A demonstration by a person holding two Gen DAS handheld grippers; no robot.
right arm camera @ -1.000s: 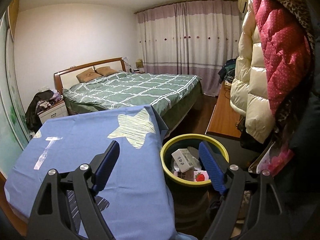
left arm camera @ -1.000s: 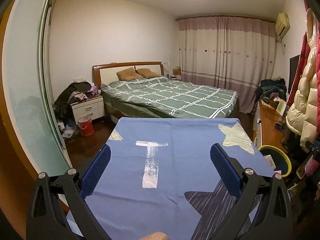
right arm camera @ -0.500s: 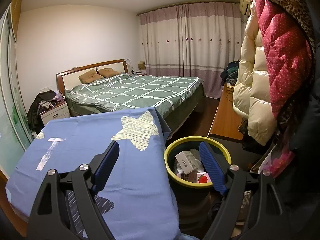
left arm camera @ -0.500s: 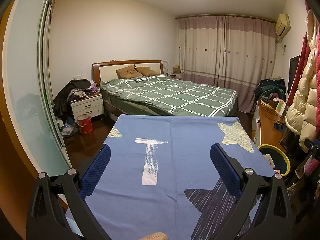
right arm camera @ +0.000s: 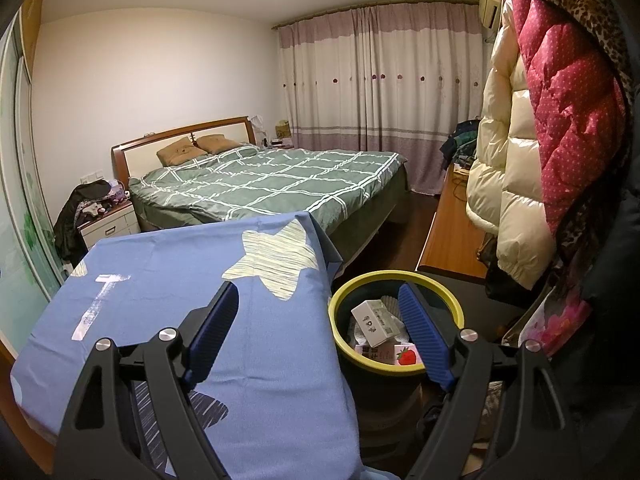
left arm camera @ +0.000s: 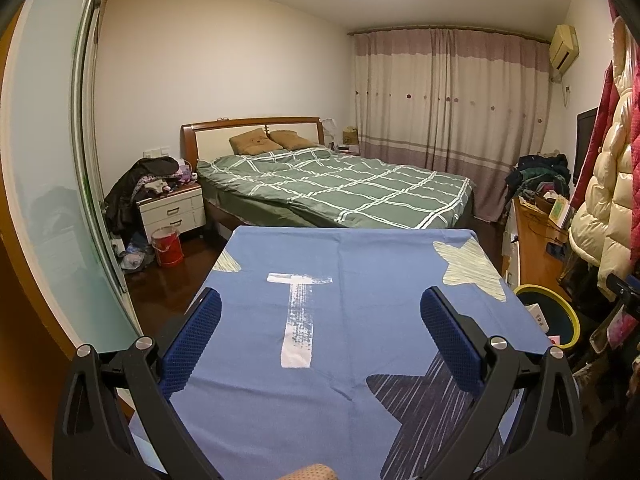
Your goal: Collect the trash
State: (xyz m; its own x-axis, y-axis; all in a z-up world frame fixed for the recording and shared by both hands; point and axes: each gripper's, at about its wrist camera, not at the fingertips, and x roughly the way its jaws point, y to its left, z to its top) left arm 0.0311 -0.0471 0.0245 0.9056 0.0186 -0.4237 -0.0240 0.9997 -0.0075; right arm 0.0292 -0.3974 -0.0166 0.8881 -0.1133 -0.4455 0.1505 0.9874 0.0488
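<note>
A dark bin with a yellow rim (right arm camera: pixel 396 278) stands right of a table under a blue star-print cloth (right arm camera: pixel 168 288). In it lie a white box (right arm camera: pixel 372 318), a carton with a strawberry print (right arm camera: pixel 406 354) and crumpled paper. My right gripper (right arm camera: pixel 318 334) is open and empty, held above the table's right edge and the bin's left side. My left gripper (left arm camera: pixel 320 334) is open and empty above the blue cloth (left arm camera: pixel 340 280). The bin's rim (left arm camera: pixel 560 300) shows at the right in the left wrist view.
A bed with a green checked cover (left arm camera: pixel 340 188) stands beyond the table. A nightstand piled with clothes (left arm camera: pixel 170 204) and a red bucket (left arm camera: pixel 167 246) are at the left. A wooden desk (right arm camera: pixel 452 240) and hanging padded coats (right arm camera: pixel 520 160) are at the right.
Both grippers have drawn back and risen a little, so the table and the bin look slightly lower and farther. Both stay open and empty.
</note>
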